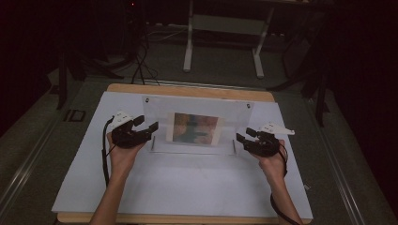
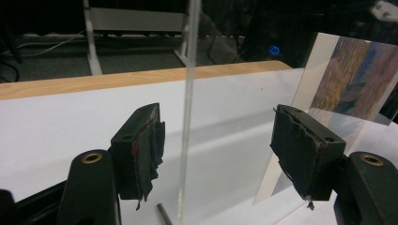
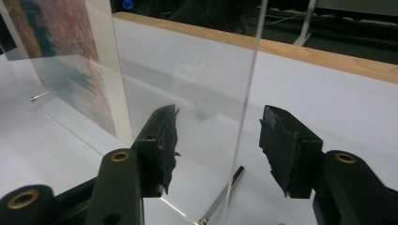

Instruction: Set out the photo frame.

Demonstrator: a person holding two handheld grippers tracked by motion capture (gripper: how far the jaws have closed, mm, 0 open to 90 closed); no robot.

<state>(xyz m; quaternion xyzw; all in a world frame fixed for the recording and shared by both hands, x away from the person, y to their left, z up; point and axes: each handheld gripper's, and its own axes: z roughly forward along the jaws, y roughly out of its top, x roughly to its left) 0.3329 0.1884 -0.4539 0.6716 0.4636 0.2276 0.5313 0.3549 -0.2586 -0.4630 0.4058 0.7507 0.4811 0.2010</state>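
Clear acrylic makes up the picture frame (image 1: 197, 125), which stands upright near the middle of the counter (image 1: 187, 187), on a white sheet that covers most of the wooden top. A colourful print (image 1: 195, 129) sits in the centre of the transparent panel, and two small fasteners show at the panel's upper corners. Thin metal pegs at the bottom edge prop the panel on the white surface.

Seen from the high view, the left tool (image 1: 146, 127) sits just beside the frame's left edge, and the right tool (image 1: 243, 136) sits just beside its right edge, each carried in a hand that comes in from the bottom.

From the left gripper view, the left tool (image 2: 216, 140) straddles the edge of the panel (image 2: 187, 117): the clear sheet runs up between the two black jaws, nearer the left one, with a gap on either side. Its jaws stand apart and press on nothing.

From the right gripper view, the right tool (image 3: 218, 145) does the same at the other edge (image 3: 246, 108). The acrylic rises between its jaws, closer to the right one, and neither pad touches it. Those jaws are apart too. The print (image 3: 70, 56) shows at the left of this view, behind the panel.
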